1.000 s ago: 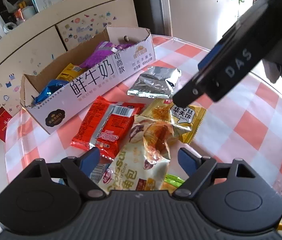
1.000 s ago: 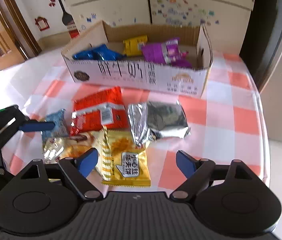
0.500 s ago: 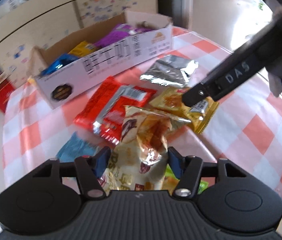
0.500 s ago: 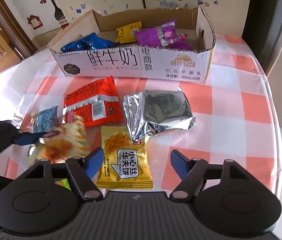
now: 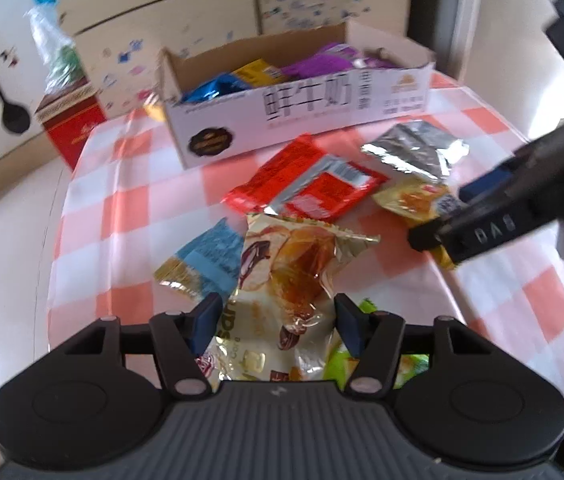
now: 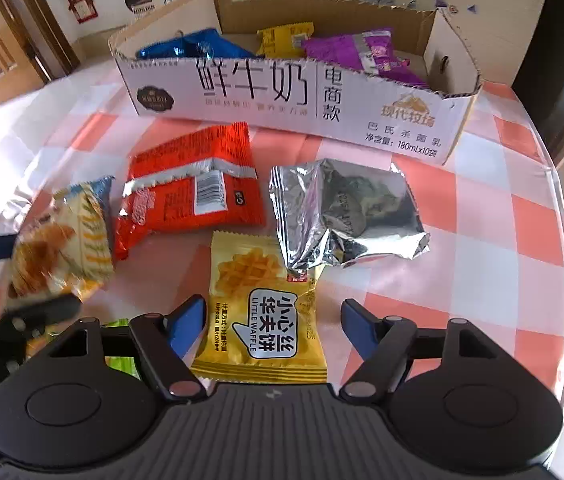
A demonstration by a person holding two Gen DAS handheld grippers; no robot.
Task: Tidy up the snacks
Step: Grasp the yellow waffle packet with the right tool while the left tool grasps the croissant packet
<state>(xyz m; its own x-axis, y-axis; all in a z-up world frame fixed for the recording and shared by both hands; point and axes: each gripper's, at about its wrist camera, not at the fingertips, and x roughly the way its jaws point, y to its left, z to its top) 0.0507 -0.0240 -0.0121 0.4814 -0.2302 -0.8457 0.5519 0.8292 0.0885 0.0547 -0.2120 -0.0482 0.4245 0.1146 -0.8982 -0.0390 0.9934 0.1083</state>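
Observation:
My left gripper [image 5: 276, 320] is shut on a cream and gold bread packet [image 5: 285, 280] and holds it lifted above the checked table; the packet also shows in the right wrist view [image 6: 58, 248]. My right gripper [image 6: 274, 320] is open, its fingers either side of a yellow waffle packet [image 6: 262, 312] lying on the table. A cardboard box [image 6: 282, 92] at the back holds blue, yellow and purple packets. A red packet [image 6: 194, 184] and a silver packet [image 6: 341, 216] lie in front of the box.
A small blue packet [image 5: 206, 264] and a green packet [image 5: 345, 356] lie on the table under my left gripper. A red box [image 5: 72, 128] stands beyond the table's left edge. The table's right edge [image 6: 561, 220] is close to the silver packet.
My left gripper closed on the bread packet and lifted it off the table, uncovering the blue packet. My right gripper moved down and forward over the yellow waffle packet.

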